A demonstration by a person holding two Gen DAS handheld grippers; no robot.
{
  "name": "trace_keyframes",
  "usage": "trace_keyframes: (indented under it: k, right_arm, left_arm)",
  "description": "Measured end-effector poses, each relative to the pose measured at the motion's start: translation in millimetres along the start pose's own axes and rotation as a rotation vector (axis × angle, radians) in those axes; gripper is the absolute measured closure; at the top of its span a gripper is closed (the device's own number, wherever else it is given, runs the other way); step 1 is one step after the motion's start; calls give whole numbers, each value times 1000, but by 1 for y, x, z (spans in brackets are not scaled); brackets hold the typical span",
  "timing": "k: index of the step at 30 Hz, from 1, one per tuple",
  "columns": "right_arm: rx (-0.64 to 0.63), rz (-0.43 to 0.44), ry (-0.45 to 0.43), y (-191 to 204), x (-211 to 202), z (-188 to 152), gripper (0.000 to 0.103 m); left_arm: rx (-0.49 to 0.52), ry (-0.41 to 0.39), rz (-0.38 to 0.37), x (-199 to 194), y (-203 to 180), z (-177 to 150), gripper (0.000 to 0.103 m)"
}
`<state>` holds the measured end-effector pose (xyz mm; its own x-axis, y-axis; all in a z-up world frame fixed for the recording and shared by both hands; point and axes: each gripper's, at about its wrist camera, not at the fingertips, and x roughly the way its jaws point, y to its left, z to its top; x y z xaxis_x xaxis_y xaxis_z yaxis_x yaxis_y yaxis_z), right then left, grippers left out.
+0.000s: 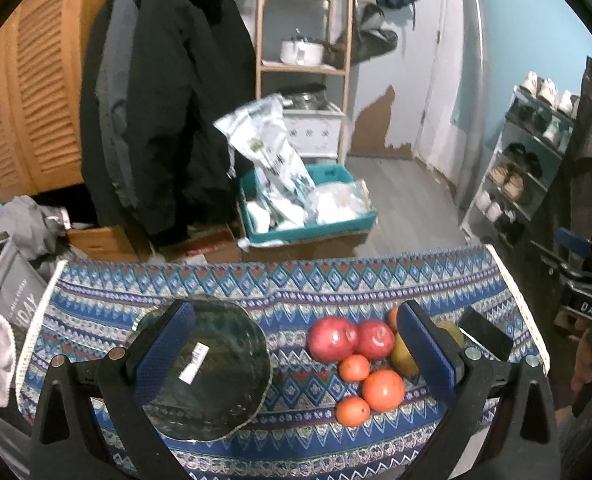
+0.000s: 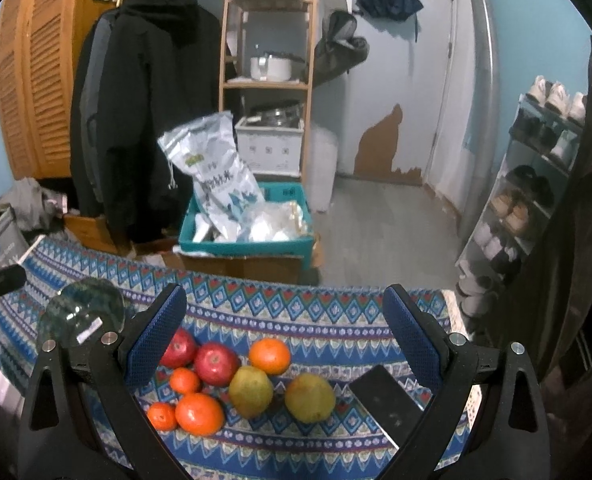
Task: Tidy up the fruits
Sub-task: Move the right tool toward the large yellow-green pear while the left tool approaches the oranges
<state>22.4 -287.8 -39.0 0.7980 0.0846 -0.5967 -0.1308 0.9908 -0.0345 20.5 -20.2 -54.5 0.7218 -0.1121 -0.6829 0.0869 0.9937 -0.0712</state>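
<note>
Right wrist view: my right claw point(image 2: 283, 336) hangs wide open and empty above the fruit heaped on the cloth-covered bench point(image 2: 296, 300), two apples point(image 2: 215, 362), four oranges point(image 2: 269, 356) of mixed size and two pears point(image 2: 310, 398) bunched close, several touching. A dark phone point(image 2: 388, 406) lies just beside the right-hand pear, near the bench's right edge. From the left wrist view my left claw point(image 1: 296, 344) is equally wide open and holds nothing, its left finger over a dark glass plate point(image 1: 215, 372) that sits apart to the left of the pile and looks the likely place for the fruit, though I judge that only from the layout. The risks as I see them: the fruit is round and crowded, so closing on one orange could nudge its neighbours rolling, and the front oranges lie near the bench edge. The pears lean close to the phone, and a sideways push could slide it off the cloth. The plate looks shallow, so fruit dropped rather than set down may roll out again. The cloth could also bunch under a dragging finger
</note>
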Motion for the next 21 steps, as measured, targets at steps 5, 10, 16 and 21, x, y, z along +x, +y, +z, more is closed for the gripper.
trace_keyframes:
  k: [5,10,16,21]
  right_arm:
    - [0,-14,61,-3,16,-8,6]
    - [-3,-32,130,-9,33,-23,6]
    - [22,-36,225,-19,55,-43,7]
    - [54,-35,311,-27,72,-61,7]
  left_arm:
    - [13,64,-11,22,-4,-9,1]
    - [29,116,-15,40,-6,-18,1]
    - [46,189,-24,65,-14,-33,3]
    - [68,247,-42,82,-23,-48,4]
